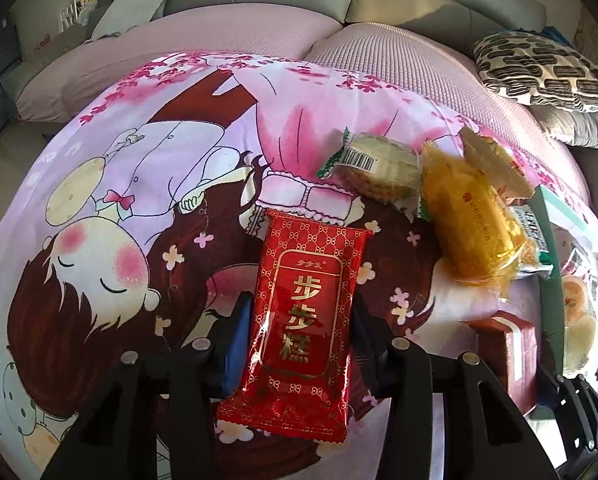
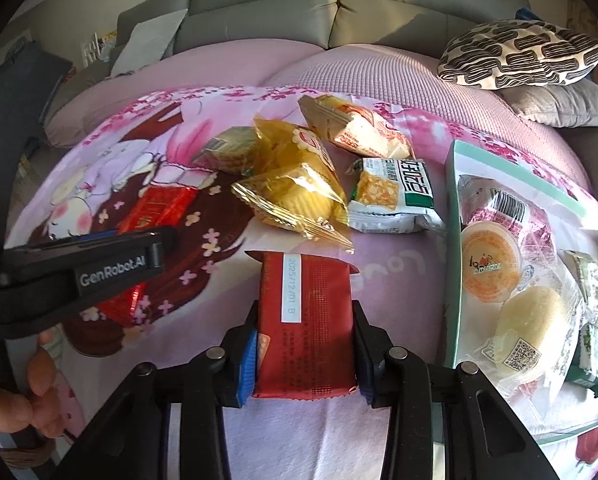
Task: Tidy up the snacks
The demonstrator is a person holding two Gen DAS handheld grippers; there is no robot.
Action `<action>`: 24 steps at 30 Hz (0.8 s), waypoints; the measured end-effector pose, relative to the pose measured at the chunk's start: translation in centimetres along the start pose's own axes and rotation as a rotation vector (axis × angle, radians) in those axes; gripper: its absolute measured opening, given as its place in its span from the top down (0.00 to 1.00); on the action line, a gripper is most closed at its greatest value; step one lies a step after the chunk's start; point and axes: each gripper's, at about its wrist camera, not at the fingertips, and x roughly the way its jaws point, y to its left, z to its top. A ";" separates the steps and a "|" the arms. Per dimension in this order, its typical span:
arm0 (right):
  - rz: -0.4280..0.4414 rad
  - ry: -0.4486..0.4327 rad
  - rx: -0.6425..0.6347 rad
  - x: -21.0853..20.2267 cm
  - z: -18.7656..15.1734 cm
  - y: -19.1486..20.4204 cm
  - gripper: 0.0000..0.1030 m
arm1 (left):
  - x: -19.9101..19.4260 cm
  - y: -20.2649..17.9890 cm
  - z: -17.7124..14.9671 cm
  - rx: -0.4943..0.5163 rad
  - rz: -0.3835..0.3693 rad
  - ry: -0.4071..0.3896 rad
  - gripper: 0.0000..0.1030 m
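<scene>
My left gripper [image 1: 299, 336] is shut on a red cake packet with gold characters [image 1: 305, 312], its fingers at both sides of it. My right gripper [image 2: 305, 344] is shut on a dark red snack box [image 2: 305, 320] printed with a date. The left gripper also shows in the right wrist view [image 2: 99, 264], lying over the red cake packet [image 2: 155, 208]. Loose snacks lie on the cartoon cloth [image 2: 111, 160]: yellow packets [image 2: 295, 196], a white and green packet [image 2: 395, 196], a biscuit packet [image 1: 375, 164]. A pale green tray [image 2: 455, 208] at the right holds several snacks.
A grey sofa [image 2: 259, 8] with pink seat covers runs behind the cloth. A black-and-cream patterned cushion [image 2: 519, 52] lies at the back right. A hand [image 2: 27, 392] holds the left gripper at the lower left.
</scene>
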 end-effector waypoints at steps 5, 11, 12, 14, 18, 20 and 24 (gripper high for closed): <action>0.034 -0.015 0.018 -1.0 0.2 -0.1 0.60 | -1.1 -0.1 0.2 -0.005 -0.021 -0.021 0.54; 0.063 -0.044 0.041 -2.6 0.6 -0.5 0.59 | -3.2 -0.3 0.6 0.000 -0.032 -0.079 0.54; 0.067 -0.052 0.044 -2.9 0.7 -0.5 0.59 | -3.5 -0.3 0.7 0.000 -0.035 -0.089 0.54; 0.074 -0.069 0.049 -3.5 0.8 -0.5 0.59 | -4.3 -0.4 0.7 0.001 -0.039 -0.110 0.54; 0.083 -0.099 0.056 -4.7 1.1 -0.7 0.59 | -5.4 -0.6 0.9 0.005 -0.047 -0.144 0.54; 0.086 -0.106 0.057 -5.0 1.2 -0.7 0.59 | -5.9 -0.8 0.9 0.008 -0.051 -0.157 0.54; 0.086 -0.113 0.065 -5.4 1.4 -1.0 0.59 | -6.7 -1.3 1.0 0.019 -0.061 -0.178 0.54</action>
